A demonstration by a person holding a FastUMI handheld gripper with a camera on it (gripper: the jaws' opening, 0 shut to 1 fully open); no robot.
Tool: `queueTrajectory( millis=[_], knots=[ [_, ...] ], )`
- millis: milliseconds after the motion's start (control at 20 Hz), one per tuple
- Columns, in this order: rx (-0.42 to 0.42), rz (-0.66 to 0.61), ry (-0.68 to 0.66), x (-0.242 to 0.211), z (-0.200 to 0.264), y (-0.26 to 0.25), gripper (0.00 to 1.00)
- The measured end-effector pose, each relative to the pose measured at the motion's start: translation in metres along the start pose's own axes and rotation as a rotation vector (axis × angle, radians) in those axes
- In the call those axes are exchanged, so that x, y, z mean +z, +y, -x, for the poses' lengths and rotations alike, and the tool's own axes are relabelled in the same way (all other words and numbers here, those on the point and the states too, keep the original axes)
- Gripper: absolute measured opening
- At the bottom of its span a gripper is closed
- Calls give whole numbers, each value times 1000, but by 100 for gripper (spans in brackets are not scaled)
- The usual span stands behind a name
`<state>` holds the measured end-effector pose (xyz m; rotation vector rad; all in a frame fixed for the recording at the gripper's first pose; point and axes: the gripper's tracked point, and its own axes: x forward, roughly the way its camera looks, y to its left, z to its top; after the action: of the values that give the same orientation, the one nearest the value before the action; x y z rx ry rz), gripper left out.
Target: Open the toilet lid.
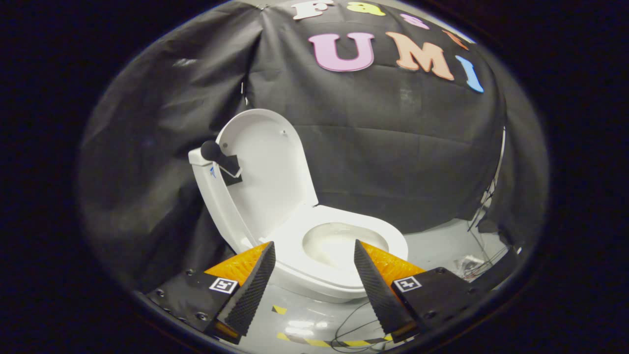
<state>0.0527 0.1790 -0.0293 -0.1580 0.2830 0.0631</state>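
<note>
A white toilet [314, 275] stands on the grey floor just ahead of my fingers. Its lid [268, 172] is raised upright and leans back against the tank [216, 201]. The seat ring [388, 231] lies flat around the open bowl [334, 243]. A black knob on a bracket [218, 156] sticks out from the tank's top beside the lid. My gripper [314, 246] is open, its orange and black fingers [258, 275] spread wide on either side of the bowl's front, with nothing held between them.
Black cloth walls close in behind and to both sides of the toilet. Yellow and black striped tape [314, 341] and thin loose wires [354, 329] lie on the floor below the fingers. More cables [479, 255] hang at the right wall.
</note>
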Motion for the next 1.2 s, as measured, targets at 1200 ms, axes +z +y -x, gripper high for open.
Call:
queueTrajectory(
  millis=[1200],
  knots=[
    [-216,-83,-302,68,76,-116,98]
  ],
)
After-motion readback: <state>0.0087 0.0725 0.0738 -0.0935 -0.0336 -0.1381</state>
